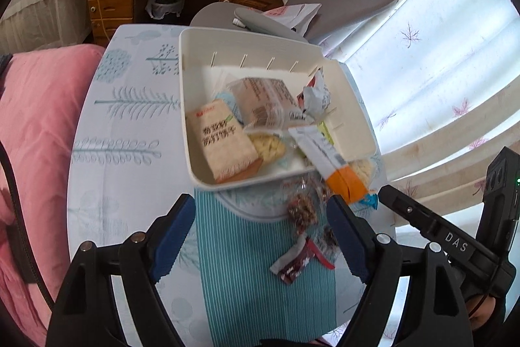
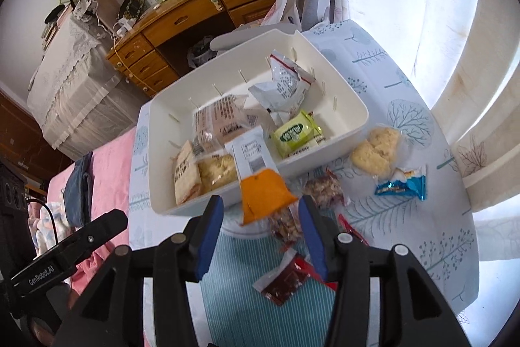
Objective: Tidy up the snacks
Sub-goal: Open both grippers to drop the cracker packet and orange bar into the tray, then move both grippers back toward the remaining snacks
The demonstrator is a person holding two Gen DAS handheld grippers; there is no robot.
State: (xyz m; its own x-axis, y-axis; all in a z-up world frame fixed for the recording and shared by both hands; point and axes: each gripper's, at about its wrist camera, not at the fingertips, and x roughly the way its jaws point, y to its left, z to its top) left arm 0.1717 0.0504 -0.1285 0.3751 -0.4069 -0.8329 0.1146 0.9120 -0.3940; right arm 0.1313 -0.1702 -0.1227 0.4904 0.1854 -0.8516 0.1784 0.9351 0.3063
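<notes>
The white-and-orange packet (image 2: 258, 174) tips over the bin's (image 2: 351, 122) near rim, just beyond the right gripper (image 2: 260, 236); its jaws stand spread and empty; its long axis runs near-to-far; the left gripper (image 1: 260, 236), also spread, hovers beside.

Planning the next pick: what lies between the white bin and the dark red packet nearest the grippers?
A clear packet of nuts on the tablecloth, seen in the right wrist view between white bin and dark red packet.

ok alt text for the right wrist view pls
A white bin of packaged snacks sits on a tree-print tablecloth, an orange-and-white packet lying over its near rim. The right claw is open just before that packet; more snacks lie loose on the cloth.
</notes>
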